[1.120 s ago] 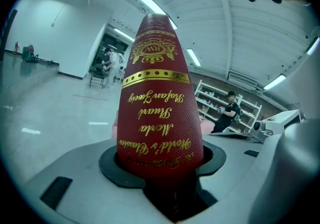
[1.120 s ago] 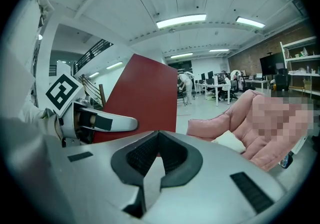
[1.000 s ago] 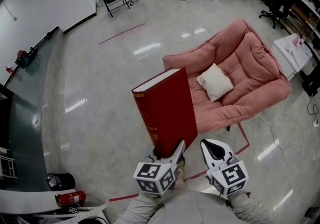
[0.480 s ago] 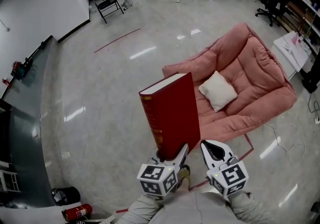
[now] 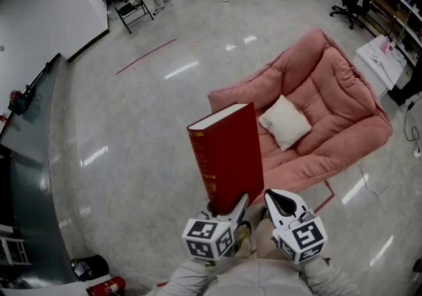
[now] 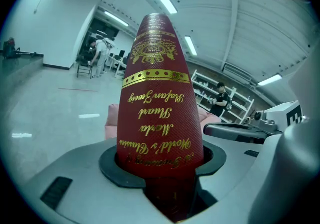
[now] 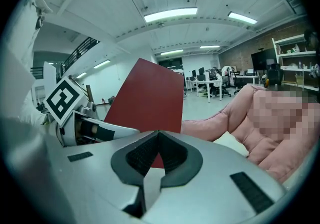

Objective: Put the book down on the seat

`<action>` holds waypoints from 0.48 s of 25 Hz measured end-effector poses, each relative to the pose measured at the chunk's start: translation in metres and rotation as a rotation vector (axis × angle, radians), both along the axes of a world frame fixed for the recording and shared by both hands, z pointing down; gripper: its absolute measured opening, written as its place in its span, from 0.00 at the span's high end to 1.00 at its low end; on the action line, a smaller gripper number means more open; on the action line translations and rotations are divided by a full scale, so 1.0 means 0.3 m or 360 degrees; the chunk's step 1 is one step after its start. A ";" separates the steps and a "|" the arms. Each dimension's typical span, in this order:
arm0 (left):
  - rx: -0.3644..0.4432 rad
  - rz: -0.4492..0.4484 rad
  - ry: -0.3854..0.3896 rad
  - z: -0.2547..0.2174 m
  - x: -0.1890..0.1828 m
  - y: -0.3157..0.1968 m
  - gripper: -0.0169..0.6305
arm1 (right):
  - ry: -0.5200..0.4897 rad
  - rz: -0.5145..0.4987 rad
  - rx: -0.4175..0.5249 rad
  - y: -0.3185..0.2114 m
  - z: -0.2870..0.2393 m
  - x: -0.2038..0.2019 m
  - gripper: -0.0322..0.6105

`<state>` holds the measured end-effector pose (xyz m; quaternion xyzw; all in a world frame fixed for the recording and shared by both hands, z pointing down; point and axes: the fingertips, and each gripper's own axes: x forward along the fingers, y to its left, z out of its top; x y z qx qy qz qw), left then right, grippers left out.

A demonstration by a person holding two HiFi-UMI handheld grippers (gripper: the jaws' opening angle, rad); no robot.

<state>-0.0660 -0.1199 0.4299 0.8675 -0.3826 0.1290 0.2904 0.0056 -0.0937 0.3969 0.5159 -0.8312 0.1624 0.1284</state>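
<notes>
Glossy floor (image 5: 145, 117) surrounds the pink seat (image 5: 333, 100) at two o'clock. Left gripper (image 5: 223, 207) jaws clamp the upright red book (image 5: 227, 149) low, short of it; right gripper (image 5: 279, 200) jaws closed, empty. Top-heavy, the book could pivot and slip.

Two hand-held grippers held side by side, close to the body — left one loaded, right one empty.
The left hand-held gripper (image 5: 223, 209) points away from the person, jaws clamped on the lower end of an upright red book (image 5: 227, 149). The right hand-held gripper (image 5: 277, 200) sits just beside it, jaws pressed together on nothing — both forearms in pale sleeves (image 5: 195, 279).
</notes>
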 end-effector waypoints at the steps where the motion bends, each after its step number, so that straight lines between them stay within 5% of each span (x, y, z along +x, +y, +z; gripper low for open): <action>1: -0.0011 0.0002 -0.0005 0.010 0.009 -0.004 0.59 | -0.0005 0.0002 -0.0007 -0.006 0.005 0.008 0.94; 12: -0.0127 -0.0008 0.0004 0.105 0.161 -0.172 0.59 | 0.0023 -0.0098 -0.0049 -0.217 0.051 0.145 0.94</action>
